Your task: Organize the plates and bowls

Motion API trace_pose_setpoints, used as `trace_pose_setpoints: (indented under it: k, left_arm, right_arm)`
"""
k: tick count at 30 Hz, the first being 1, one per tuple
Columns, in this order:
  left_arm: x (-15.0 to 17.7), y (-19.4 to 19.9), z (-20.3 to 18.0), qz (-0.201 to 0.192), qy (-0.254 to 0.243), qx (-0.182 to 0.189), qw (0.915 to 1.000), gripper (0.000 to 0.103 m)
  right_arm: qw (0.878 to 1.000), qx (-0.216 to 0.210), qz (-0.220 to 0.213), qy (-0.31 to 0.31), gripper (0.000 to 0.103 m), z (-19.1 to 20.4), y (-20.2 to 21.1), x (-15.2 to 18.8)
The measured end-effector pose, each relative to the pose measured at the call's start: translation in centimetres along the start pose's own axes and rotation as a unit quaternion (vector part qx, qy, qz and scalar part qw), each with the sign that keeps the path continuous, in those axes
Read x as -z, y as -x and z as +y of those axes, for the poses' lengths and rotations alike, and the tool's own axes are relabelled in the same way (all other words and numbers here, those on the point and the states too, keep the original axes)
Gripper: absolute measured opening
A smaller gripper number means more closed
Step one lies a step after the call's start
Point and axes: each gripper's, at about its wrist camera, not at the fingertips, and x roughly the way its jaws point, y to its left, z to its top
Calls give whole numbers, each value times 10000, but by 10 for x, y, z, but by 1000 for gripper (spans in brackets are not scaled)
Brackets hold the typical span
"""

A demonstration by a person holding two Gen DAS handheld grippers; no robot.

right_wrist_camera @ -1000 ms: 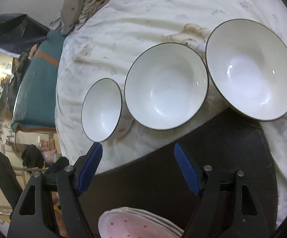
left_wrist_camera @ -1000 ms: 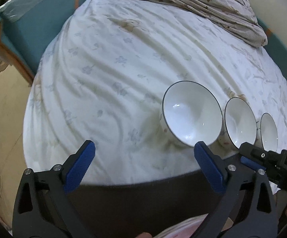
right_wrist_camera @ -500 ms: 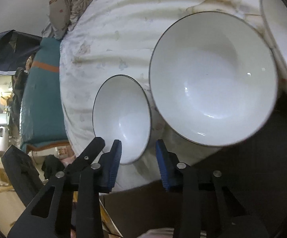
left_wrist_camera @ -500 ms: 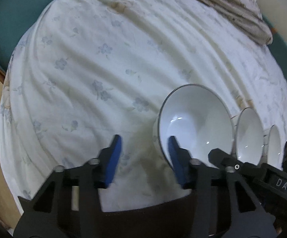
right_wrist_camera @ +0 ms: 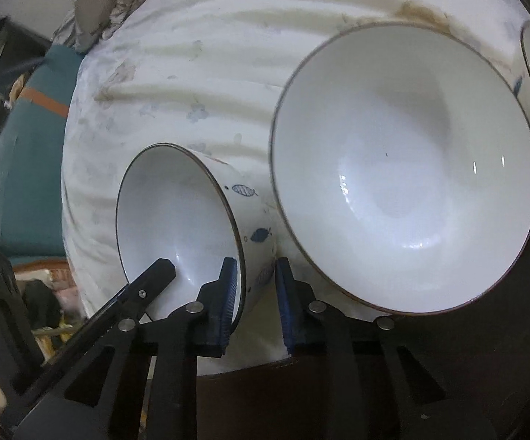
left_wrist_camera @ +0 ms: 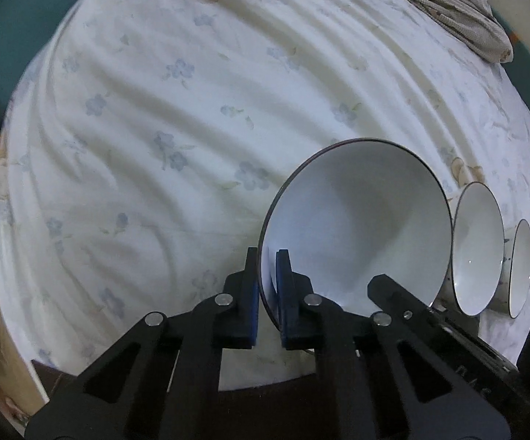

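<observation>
White glazed large bowl on floral bedsheet, left end of a row with medium bowl and small bowl. Left gripper clamped on large bowl's near rim, one blue pad inside, one outside; jaws just closed.

Right wrist view: small bowl, fish-patterned, beside medium bowl. Right gripper straddling small bowl's wall, inner pad at the rim, outer pad at the wall; jaws just closing.
</observation>
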Motion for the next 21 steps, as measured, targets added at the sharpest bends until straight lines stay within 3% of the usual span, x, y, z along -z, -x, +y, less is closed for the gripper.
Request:
trace_pose_setpoints:
  k: [10,21]
  left_arm:
    - [14,27,-1,-36,-224,-118,9997,6]
    - [58,91,-1,-324,-389,-179,9986,8]
  right_arm:
    - [9999,-98,103,99,16,-1,8,11]
    - [9983,-347,-47,462,15,13,51,42]
